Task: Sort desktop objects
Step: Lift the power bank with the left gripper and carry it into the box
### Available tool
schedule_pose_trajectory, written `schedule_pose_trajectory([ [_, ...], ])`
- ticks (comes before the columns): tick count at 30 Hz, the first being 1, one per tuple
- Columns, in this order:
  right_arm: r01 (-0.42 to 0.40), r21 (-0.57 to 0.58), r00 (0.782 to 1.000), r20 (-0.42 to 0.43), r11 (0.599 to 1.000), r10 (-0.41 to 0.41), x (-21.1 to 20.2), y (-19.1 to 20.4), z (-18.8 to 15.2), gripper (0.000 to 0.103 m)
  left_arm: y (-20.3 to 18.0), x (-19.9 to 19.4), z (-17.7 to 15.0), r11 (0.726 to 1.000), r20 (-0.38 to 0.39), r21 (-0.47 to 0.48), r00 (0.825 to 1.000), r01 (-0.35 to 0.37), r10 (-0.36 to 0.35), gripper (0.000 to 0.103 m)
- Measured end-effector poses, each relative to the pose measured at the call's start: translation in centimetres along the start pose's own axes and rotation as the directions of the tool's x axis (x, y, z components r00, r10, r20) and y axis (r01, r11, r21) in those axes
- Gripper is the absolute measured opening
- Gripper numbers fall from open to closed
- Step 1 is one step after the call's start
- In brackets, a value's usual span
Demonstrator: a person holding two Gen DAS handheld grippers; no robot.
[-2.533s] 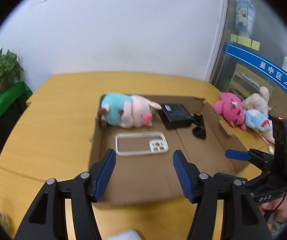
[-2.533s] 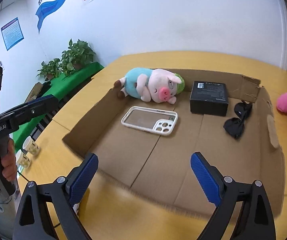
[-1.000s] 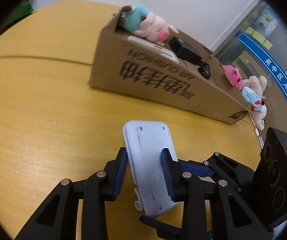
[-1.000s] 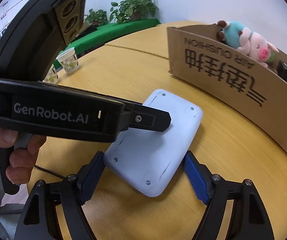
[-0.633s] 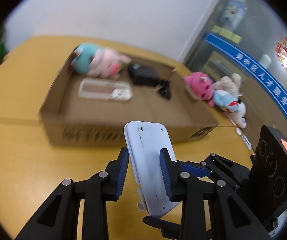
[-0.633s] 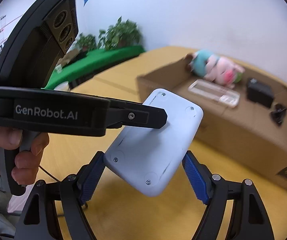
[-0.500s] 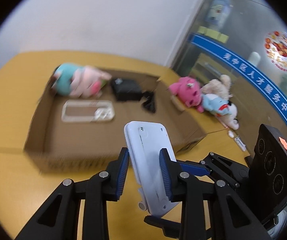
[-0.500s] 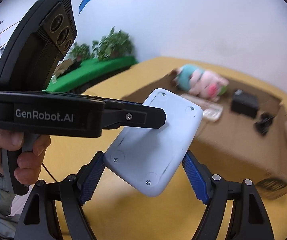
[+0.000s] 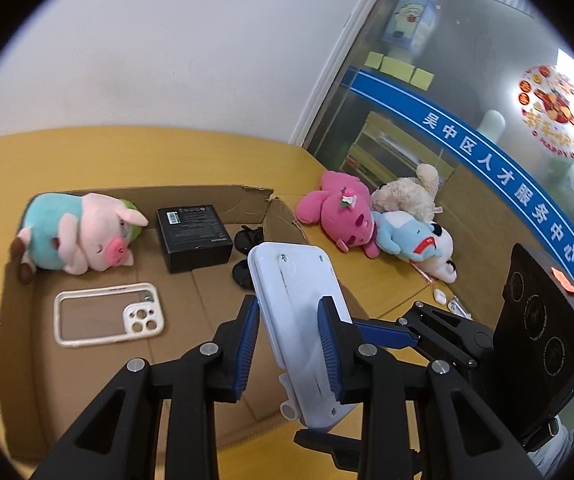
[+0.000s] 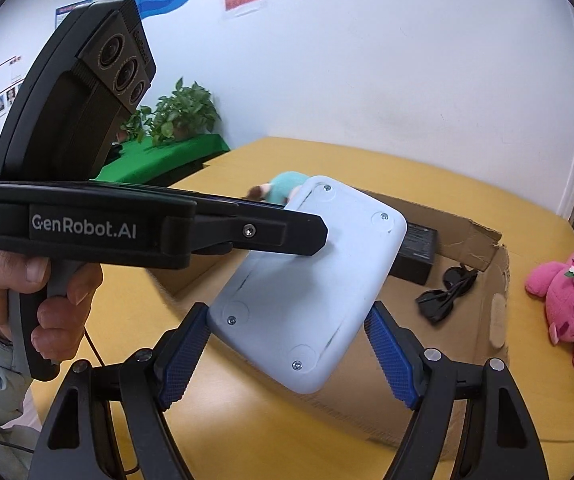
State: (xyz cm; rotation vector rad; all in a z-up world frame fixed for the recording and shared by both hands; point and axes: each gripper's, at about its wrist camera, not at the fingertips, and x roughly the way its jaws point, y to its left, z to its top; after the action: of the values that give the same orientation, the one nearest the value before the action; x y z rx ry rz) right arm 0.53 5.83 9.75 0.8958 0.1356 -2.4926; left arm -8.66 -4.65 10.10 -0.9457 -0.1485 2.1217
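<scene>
A flat white plastic device [image 9: 299, 312], screw side up, hangs in the air over the near edge of the cardboard box [image 9: 271, 216]. My left gripper [image 9: 289, 308] is shut on its thin sides. My right gripper [image 10: 287, 320] is shut across the width of the device [image 10: 307, 280], and the left gripper's finger [image 10: 287, 236] lies over its top. In the box lie a pig plush [image 9: 83, 240], a black carton [image 9: 193, 236], dark sunglasses [image 9: 245, 256] and a clear phone case [image 9: 107, 314].
Pink [image 9: 339, 212], beige [image 9: 407, 196] and blue-white [image 9: 415, 244] plush toys lie on the yellow table right of the box. Small white items [image 9: 441, 296] sit near them. A person's hand [image 10: 63, 312] holds the left gripper. Potted plants [image 10: 183, 112] stand on a green surface beyond.
Both grippers have lifted the white device off the table and carried it up toward the box. The box's inside now shows from above.
</scene>
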Motion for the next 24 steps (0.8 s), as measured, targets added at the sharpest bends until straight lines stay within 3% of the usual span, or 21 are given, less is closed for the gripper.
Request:
schedule_pose_trajectory([
  [6,-0.022,0.021,0.995,-0.093,1.0,0.024,4.1,-4.2,1.4,0.077,2.5,4.7,1.7,0.999,-0.062,-0.053,0.998,0.003,-0.006,0.028],
  [11,-0.063,0.065,0.975,-0.208,0.996,0.075,8.4,-7.7,1.7,0.077,5.5,9.0,2.1,0.991,-0.137,-0.136,0.99,0.0,-0.019,0.028],
  [18,-0.066,0.117,0.929,-0.355,0.991,0.103,14.1,-10.6,0.8,0.077,9.0,14.2,1.5,0.966,-0.255,-0.256,0.966,-0.028,-0.04,0.028],
  [24,-0.046,0.192,0.865,-0.483,0.98,0.135,17.5,-12.0,-0.4,0.076,10.6,16.9,0.3,0.943,-0.342,-0.324,0.939,-0.074,-0.044,0.028],
])
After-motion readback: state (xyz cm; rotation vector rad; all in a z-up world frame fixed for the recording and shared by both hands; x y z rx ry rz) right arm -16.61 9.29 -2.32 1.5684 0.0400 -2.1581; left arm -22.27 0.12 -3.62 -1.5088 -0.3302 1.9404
